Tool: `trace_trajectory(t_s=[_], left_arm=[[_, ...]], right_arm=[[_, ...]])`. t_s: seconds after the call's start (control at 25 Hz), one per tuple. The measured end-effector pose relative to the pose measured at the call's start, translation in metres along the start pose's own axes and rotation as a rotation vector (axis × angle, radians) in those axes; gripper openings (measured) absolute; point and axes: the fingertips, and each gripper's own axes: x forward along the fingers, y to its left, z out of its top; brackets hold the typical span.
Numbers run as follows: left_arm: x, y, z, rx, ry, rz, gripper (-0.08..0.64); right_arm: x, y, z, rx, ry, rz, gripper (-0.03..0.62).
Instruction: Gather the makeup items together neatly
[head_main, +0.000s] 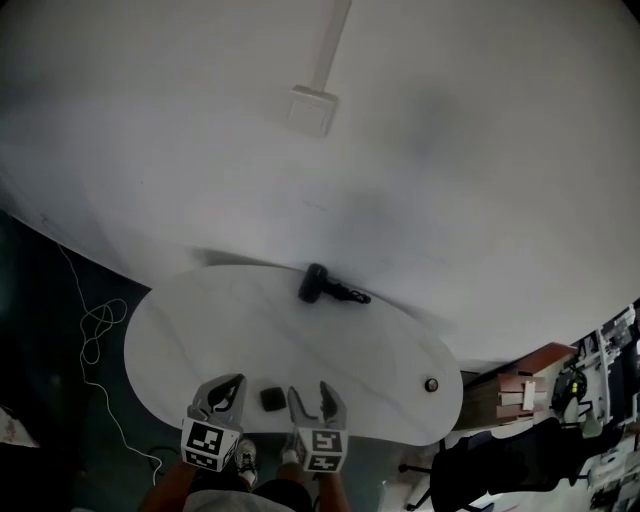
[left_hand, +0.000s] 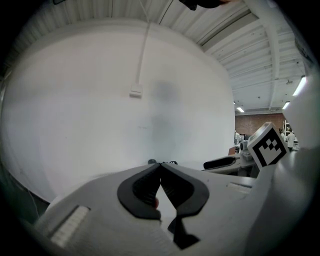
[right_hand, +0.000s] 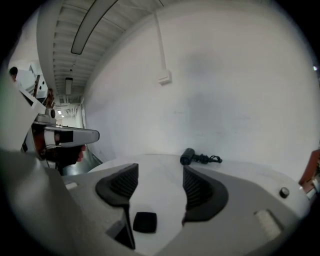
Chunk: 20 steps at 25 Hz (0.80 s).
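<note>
Starting at the left, a white cable (head_main: 95, 330) is looping over the dark floor at about 9 o'clock from the bench (head_main: 200, 320). I am holding the left gripper (head_main: 228, 385) clenched at the near edge, its tips meeting on nothing I can make out. The black square compact (head_main: 273, 398) is lying flat at its 3 o'clock and just at 9 o'clock of the right gripper (head_main: 310, 392). The right gripper is standing released and empty, and I am judging it the nearer one. A black dryer-like tool (head_main: 318, 284) is sitting at its 12 o'clock by the far edge, with its long axis running 10 to 4 and its cord trailing right. A small round pot (head_main: 431, 384) is resting well apart at 3 o'clock. The bench is white and oval, a plain white wall is rising behind it, and a dark chair (head_main: 500, 470) is standing at 4 o'clock.
</note>
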Motion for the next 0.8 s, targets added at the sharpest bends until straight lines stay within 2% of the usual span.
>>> trace_trajectory(t_s=[0.08, 0.24, 0.4, 0.56, 0.8], left_arm=[[0.001, -0.004, 0.012, 0.005, -0.024, -0.001, 0.011], [0.001, -0.013, 0.032, 0.01, -0.059, -0.007, 0.011], [0.007, -0.022, 0.046, 0.029, -0.082, -0.022, 0.011], [0.01, -0.026, 0.052, 0.039, -0.093, -0.034, 0.011], [0.013, -0.029, 0.052, 0.045, -0.091, -0.052, 0.011]], right_arm=[[-0.009, -0.009, 0.009, -0.016, -0.023, -0.032, 0.209], [-0.022, -0.021, 0.029, -0.045, -0.078, -0.069, 0.094], [-0.029, -0.026, 0.044, -0.081, -0.098, -0.076, 0.051], [-0.032, -0.03, 0.045, -0.078, -0.095, -0.088, 0.005], [-0.037, -0.034, 0.043, -0.074, -0.096, -0.107, 0.005]])
